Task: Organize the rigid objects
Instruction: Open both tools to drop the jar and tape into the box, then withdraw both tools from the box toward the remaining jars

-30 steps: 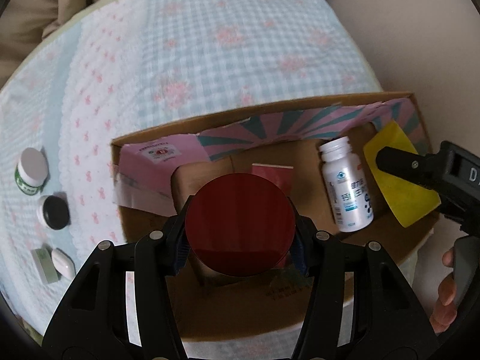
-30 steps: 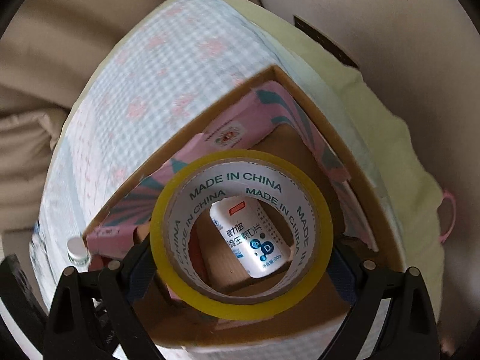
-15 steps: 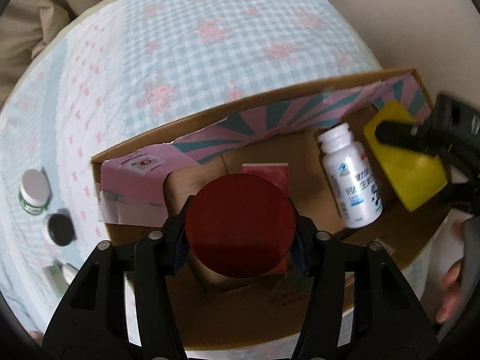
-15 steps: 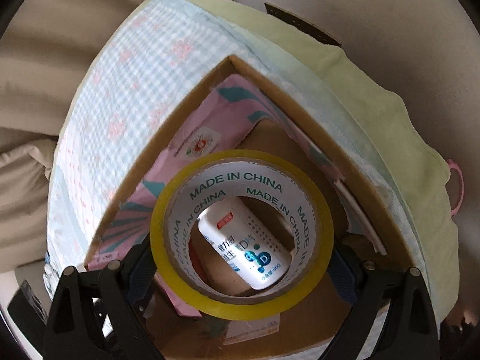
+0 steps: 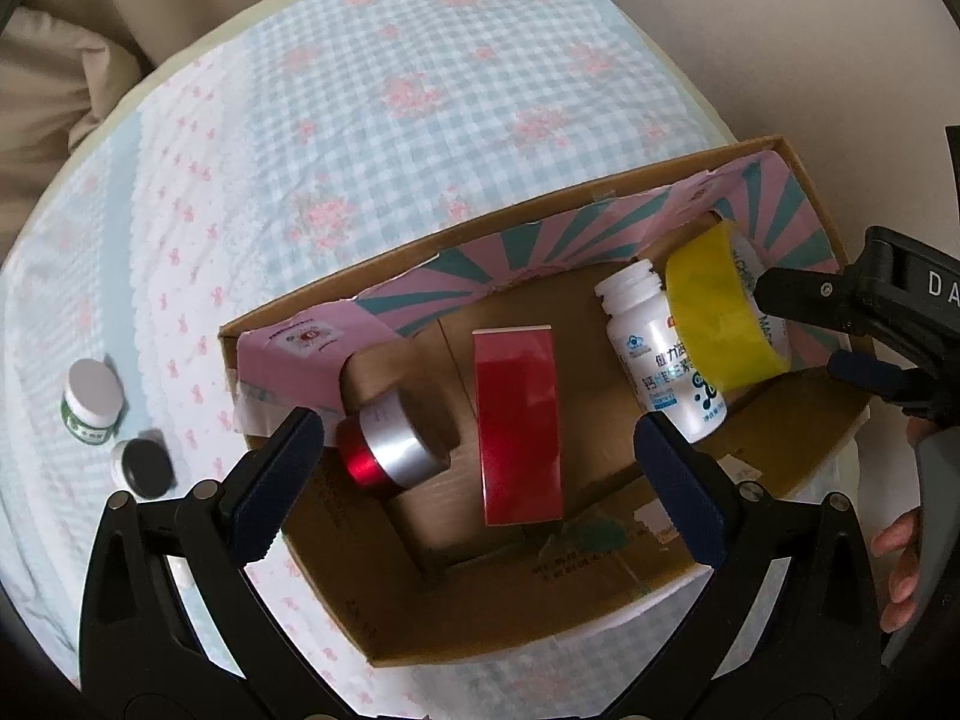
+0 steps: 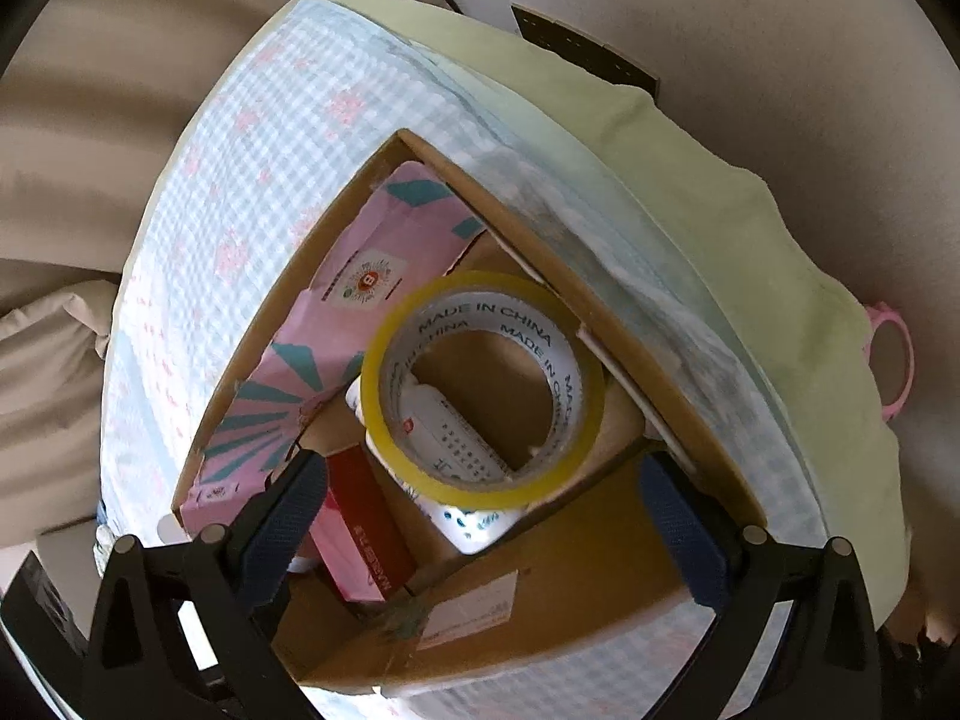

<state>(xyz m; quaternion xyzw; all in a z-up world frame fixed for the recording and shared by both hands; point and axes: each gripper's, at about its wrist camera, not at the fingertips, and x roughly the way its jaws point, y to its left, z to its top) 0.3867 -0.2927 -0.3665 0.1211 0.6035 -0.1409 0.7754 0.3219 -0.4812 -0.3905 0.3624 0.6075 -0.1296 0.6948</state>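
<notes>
Already both the left gripper point(image 5: 477, 459) and right gripper point(image 6: 480, 513) are opening with nothing pinched, the red-capped jar point(image 5: 387, 450) and yellow tape roll point(image 6: 483, 387) lie inside the cardboard box point(image 5: 606, 591), yet the roll, leaning on the white bottle point(image 5: 657, 354), could tip.

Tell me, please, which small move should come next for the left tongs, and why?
Probably lift the left tongs out of the cardboard box, toward the small jars outside it. Their jaws are opening with nothing between them; the red-capped jar lies released inside.
</notes>
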